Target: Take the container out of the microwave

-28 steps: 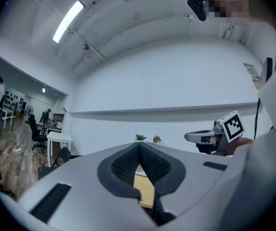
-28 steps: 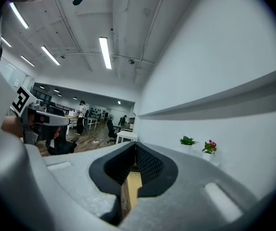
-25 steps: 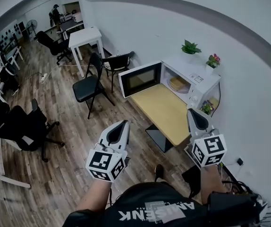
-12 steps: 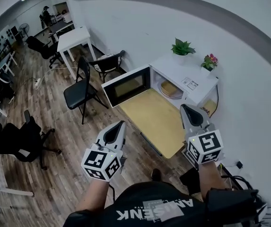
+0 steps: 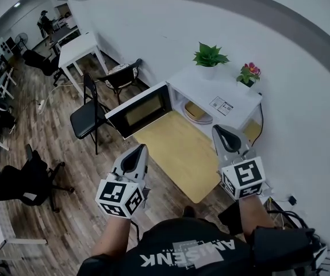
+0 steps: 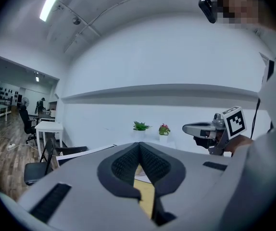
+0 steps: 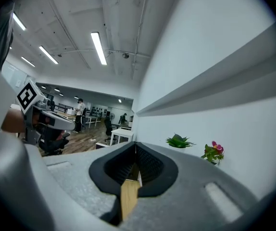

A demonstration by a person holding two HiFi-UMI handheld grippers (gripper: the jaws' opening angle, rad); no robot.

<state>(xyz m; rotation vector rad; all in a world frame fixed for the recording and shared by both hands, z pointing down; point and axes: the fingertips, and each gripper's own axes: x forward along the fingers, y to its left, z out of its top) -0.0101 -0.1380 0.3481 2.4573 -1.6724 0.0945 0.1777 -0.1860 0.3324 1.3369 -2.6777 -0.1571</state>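
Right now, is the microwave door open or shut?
Open: the door stands swung out to the left of the microwave, and the container shows inside.

We find the container [image 5: 197, 112] inside the microwave [image 5: 199, 88], its door [image 5: 141, 110] open leftward over the tabletop [image 5: 179, 154], a leafy plant [image 5: 210, 55] and a flowering plant [image 5: 248, 72] on top, a chair [image 5: 87, 117] farther left.

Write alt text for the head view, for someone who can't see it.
An open microwave with a container inside stands beyond a wooden table. The left gripper and right gripper, both shut and empty, point toward it. A green plant and a flowering plant sit on top.
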